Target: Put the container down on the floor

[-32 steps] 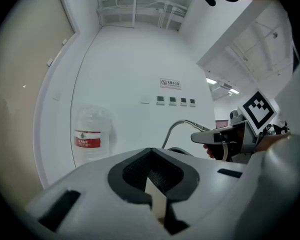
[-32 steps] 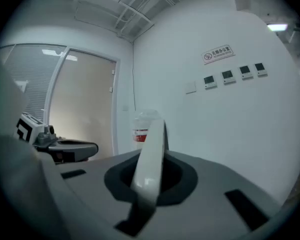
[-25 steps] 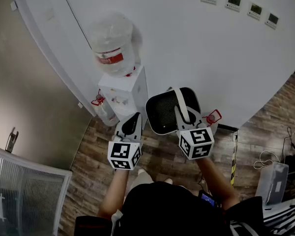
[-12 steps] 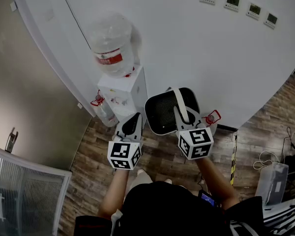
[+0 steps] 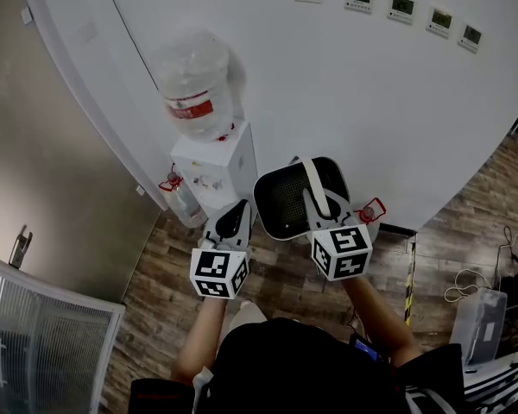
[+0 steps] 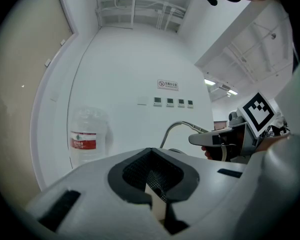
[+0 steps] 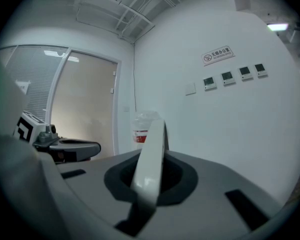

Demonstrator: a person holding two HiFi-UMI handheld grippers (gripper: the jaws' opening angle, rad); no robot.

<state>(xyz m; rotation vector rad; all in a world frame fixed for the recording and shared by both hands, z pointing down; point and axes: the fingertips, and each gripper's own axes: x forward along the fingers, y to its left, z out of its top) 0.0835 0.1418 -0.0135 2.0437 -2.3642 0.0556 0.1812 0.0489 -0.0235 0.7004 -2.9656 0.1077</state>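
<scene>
Container (image 5: 287,198) location?
— Black bin with a mesh bottom, up in the air by its white handle (image 5: 315,179), just right of the water dispenser (image 5: 217,164), in front of the white wall (image 5: 371,102). Wood floor (image 5: 276,270) is below it.

Right tongs (image 5: 318,209)?
— Clamped on the handle; the right gripper view shows the white strap (image 7: 150,159) pinched between the jaws.

Left tongs (image 5: 231,219)?
— Closed, nothing in them. They sit just left of the container; can't tell if they touch it.

Anything else?
— Bottle (image 5: 197,80) upside down on the dispenser.
</scene>
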